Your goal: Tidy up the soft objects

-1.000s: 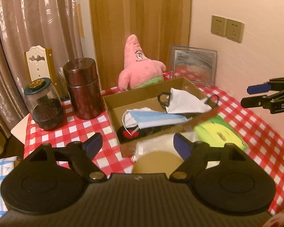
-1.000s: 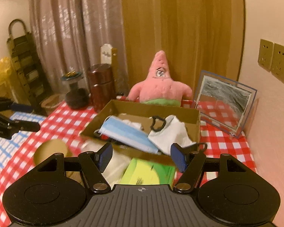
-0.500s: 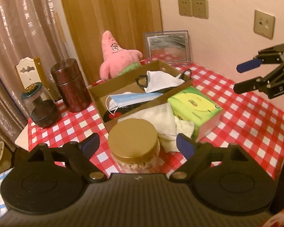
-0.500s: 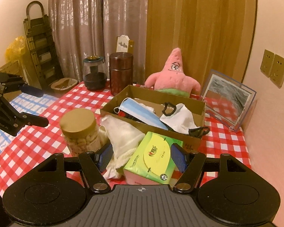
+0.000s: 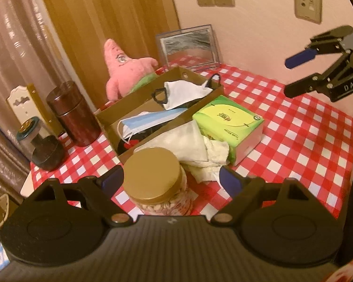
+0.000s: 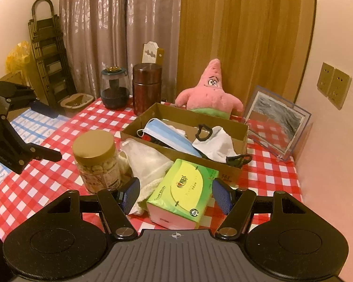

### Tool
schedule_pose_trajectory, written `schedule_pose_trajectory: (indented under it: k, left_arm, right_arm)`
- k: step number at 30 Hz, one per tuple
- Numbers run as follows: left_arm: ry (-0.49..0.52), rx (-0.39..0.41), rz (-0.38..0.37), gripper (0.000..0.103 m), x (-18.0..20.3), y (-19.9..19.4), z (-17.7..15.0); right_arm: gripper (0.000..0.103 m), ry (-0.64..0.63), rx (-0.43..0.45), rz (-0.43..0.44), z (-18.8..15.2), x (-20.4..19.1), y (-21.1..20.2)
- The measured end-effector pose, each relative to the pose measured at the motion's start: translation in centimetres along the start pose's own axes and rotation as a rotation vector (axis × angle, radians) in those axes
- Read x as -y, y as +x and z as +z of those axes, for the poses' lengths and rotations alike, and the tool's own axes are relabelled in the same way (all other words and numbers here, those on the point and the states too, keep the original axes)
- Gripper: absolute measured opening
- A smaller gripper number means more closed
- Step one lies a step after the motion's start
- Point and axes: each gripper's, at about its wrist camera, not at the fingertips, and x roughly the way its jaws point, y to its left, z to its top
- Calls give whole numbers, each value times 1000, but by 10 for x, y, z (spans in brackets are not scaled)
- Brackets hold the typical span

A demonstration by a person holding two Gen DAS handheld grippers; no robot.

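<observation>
A cardboard box [image 6: 235, 174] on the checked table holds a blue face mask [image 6: 167, 135] and a white mask [image 6: 217, 141] with black loops. The box [image 5: 110, 117] and the masks also show in the left wrist view. A pink starfish plush [image 6: 209, 94] sits behind the box. A white cloth [image 6: 146, 157] lies in front of it, beside a green tissue pack [image 6: 188, 188]. My left gripper [image 5: 171, 179] is open and empty above a gold-lidded jar [image 5: 153, 174]. My right gripper [image 6: 175, 191] is open and empty, just short of the tissue pack.
A dark red canister [image 6: 147, 84] and a glass jar with a dark base [image 6: 114, 89] stand at the back left. A framed mirror [image 6: 277, 124] leans on the right wall. The table edge [image 5: 350, 141] drops off at the right in the left wrist view.
Both grippers have pulled back and up from the box. The jar, cloth and tissue pack have come fully into view. Both stay open and empty.
</observation>
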Motion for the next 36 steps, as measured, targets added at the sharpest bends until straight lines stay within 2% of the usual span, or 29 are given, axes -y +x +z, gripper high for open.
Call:
schedule_pose_trajectory:
  k: [5,12,15,19,22,29,36]
  left_arm:
    - [97,-20,-38,87,6,13,11]
    - [382,-71,-104,87,9,43,37]
    - [479,-78,-139,87,1,59,50]
    - [605,-104,-230,86,-6,84,66]
    - [700,-140,-251,82,-5,102,70]
    - [790,-230,-309,77,5,148,75]
    - [836,-315,-308,77,26,179,69]
  right_arm:
    - [68,-13,-6,0,0,4,7]
    - [68,-40,-24,9,2,13,26]
    - [68,-49,-30,27,3,16,36]
    - [68,-63,-30,38,7,20,47]
    - [68,-61,-28,45,9,24,56]
    - [68,-57,-55,91,10,27,78]
    - [68,-71,-77,105,3,27,97]
